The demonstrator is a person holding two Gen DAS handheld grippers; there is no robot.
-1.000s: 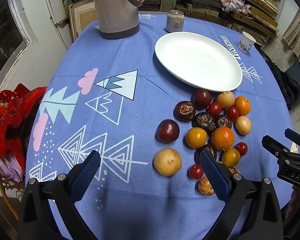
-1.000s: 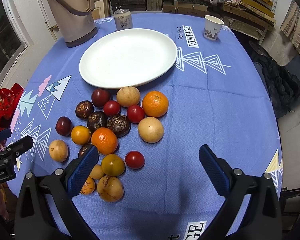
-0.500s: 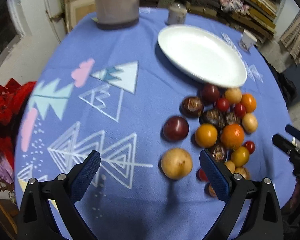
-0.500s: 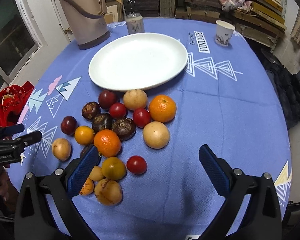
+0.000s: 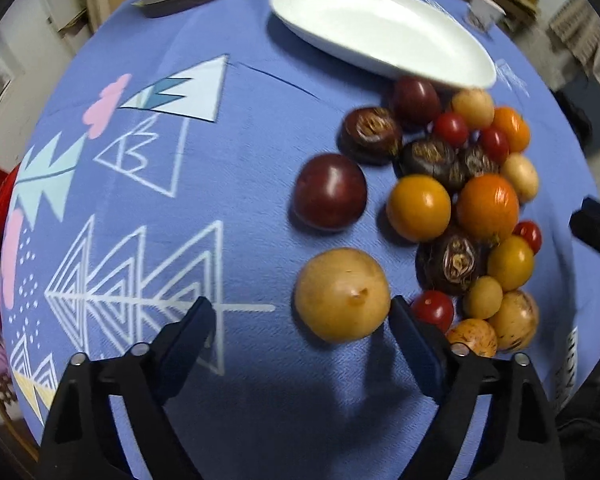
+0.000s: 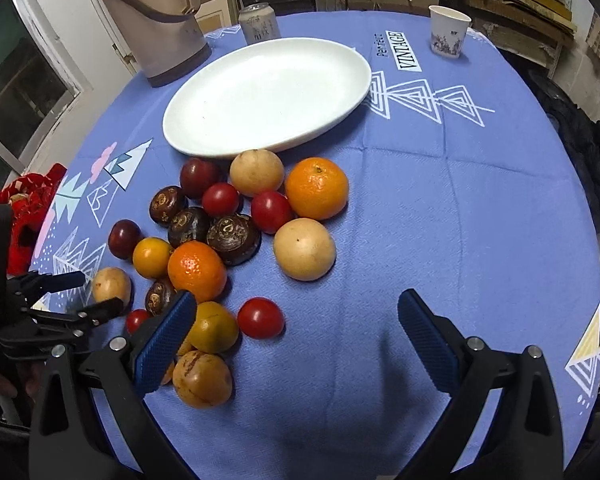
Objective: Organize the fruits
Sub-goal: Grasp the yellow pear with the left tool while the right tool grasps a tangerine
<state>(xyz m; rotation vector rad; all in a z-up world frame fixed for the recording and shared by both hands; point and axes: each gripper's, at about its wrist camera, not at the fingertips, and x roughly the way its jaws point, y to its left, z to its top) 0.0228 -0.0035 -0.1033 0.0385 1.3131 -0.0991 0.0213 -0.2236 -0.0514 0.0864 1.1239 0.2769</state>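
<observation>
Fruit pile (image 6: 236, 240) crowds surface (image 6: 480, 208) at 6 o'clock of empty white plate (image 6: 268, 92); bare cloth at 3 o'clock of pile, surface rim close on right.

Left hand-held gripper (image 5: 300, 312) lower than second ago, jaws just narrowing, not gripping; tan round fruit (image 5: 342, 294) between them, right pad beside it.

Right hand-held gripper (image 6: 296, 320) wide apart, empty, over bare cloth.

Cloth print reads "Perfect VINTAGE" (image 6: 404, 50).
</observation>
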